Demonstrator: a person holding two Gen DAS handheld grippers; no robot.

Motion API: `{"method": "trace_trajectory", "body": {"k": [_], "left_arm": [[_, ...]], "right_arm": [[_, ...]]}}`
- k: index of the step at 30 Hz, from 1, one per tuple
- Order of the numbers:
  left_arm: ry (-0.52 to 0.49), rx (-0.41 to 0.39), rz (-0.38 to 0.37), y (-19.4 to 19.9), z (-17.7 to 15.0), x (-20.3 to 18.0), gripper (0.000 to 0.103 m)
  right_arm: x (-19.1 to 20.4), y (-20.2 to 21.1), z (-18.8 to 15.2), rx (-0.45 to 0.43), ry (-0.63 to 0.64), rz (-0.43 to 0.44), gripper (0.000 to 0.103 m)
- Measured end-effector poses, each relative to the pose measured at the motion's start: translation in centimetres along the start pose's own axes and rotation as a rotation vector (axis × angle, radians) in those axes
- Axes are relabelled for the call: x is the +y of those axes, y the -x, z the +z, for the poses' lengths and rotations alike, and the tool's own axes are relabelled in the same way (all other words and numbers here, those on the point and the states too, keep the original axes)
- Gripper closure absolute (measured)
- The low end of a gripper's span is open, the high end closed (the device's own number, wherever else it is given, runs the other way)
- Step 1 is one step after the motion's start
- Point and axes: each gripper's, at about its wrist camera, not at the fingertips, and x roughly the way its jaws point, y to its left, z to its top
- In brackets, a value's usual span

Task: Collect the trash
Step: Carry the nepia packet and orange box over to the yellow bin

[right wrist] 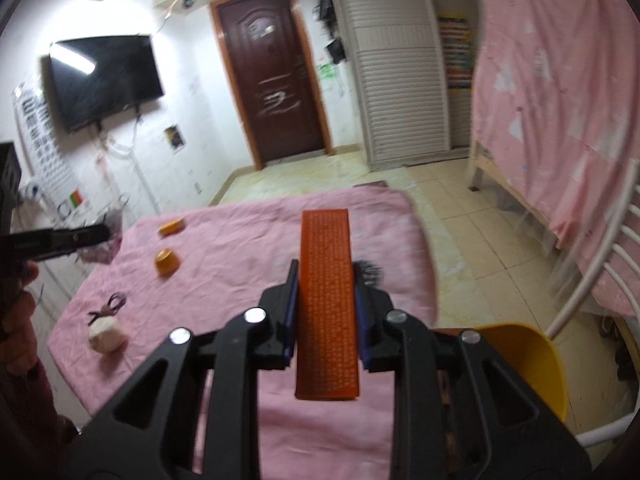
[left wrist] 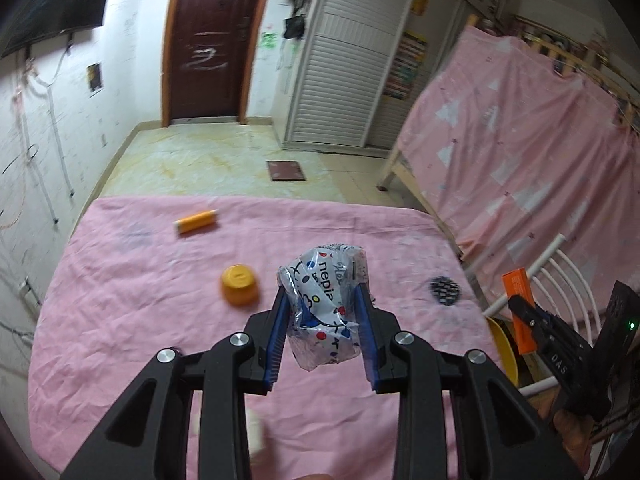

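Observation:
My left gripper (left wrist: pixel 322 292) is shut on a crumpled printed plastic wrapper (left wrist: pixel 326 308), held above the pink-covered table (left wrist: pixel 120 312). My right gripper (right wrist: pixel 326 276) is shut on a long orange box (right wrist: pixel 326 304) that stands up between its blue pads. In the left wrist view the same orange box (left wrist: pixel 522 304) shows at the right edge. On the cloth lie an orange tube (left wrist: pixel 197 221), an orange cap (left wrist: pixel 240 284), a black spiky object (left wrist: pixel 445 290), a white crumpled ball (right wrist: pixel 106 336) and a dark cord (right wrist: pixel 112 304).
A white-railed chair back (right wrist: pixel 600 264) and a yellow curved plastic object (right wrist: pixel 528 364) stand off the table's right side. Behind them a pink sheet (right wrist: pixel 560 120) hangs over a wooden bed frame. Tiled floor leads to a brown door (right wrist: pixel 276 80).

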Motion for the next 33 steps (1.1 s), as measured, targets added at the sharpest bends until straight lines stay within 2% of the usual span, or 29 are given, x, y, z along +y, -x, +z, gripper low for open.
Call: {"method": "trace_trajectory", "body": {"k": [9, 14, 20, 31, 33], "left_arm": [[-0.116, -0.014, -0.08, -0.9, 0.3, -7.2, 0.078], [-0.174, 0.0, -0.123, -1.9, -0.1, -11.0, 0.078], [-0.236, 0.01, -0.161, -3.1, -0.9, -15.1, 0.078], [-0.304, 0.064, -0.226, -6.3, -2.1, -20.4, 0.078], [-0.318, 0.075, -0.239, -6.9, -2.2, -21.5, 0.078]], "right_arm": [[-7.2, 3.2, -0.1, -0.078, -0.145, -0.099, 0.081], [-10.4, 3.9, -0.8, -0.094, -0.219, -0.141, 0.081], [-12.5, 3.8, -1.5, -0.085, -0.258, -0.192, 0.08], [-15.0, 2.7, -2.6, -0.05, -0.322, -0.242, 0.08], [-15.4, 2.6, -2.8, -0.043, -0.332, -0.24, 0.073]]}}
